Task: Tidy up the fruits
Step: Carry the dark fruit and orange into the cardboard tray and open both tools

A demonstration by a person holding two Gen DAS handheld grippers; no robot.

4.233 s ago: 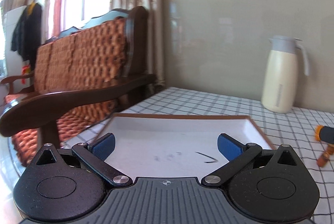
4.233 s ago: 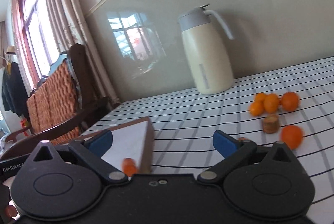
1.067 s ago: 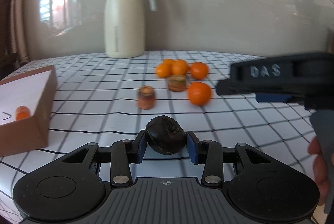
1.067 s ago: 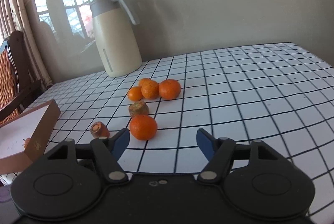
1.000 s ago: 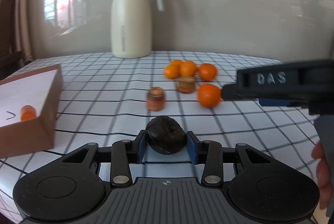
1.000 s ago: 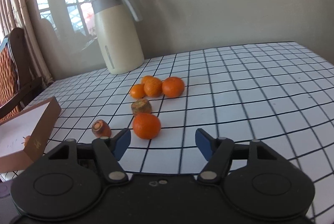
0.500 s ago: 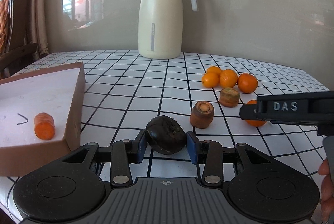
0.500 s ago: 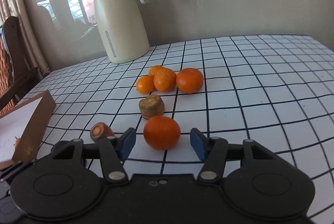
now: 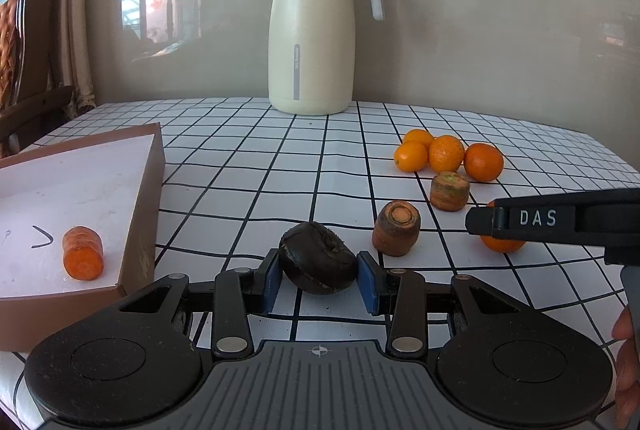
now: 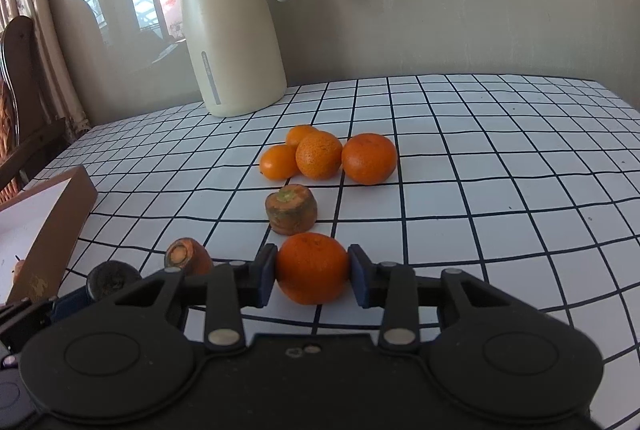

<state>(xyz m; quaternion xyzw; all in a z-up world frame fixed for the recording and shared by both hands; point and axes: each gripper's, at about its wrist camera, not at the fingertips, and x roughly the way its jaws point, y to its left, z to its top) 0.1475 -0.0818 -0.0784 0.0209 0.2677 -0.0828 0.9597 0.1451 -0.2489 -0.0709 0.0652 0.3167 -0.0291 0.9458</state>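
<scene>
R gripper (image 10: 312,272): jaws closing, now seen pressed on both flanks of the near tangerine (image 10: 311,268), which a second ago sat ahead of wide-apart pads. Fruit judged to be still on the checked tablecloth (image 10: 480,189), not lifted. Approach w/ slight descent noted since the earlier frames.

L gripper (image 9: 319,280): clamped on a dark, shrivelled round fruit (image 9: 318,262), same grip as 1 s ago; no change in pad spacing. View has swung so the brown box (image 9: 140,213) is now closer at left, w/ one carrot piece (image 9: 83,252) already lying inside on its white floor.

Still on cloth: cluster of four tangerines (image 10: 320,154) near the cream jug (image 10: 232,29); two carrot stubs, one upright (image 10: 291,209) just behind the gripped tangerine, one tilted (image 10: 188,256) to its left.

Interp.: both hands now loaded, so sorting step is at pick-complete for R. Next prob. lift + carry; destination for tangerine not evident. Risk: round fruit may roll out if squeeze is off-centre.
</scene>
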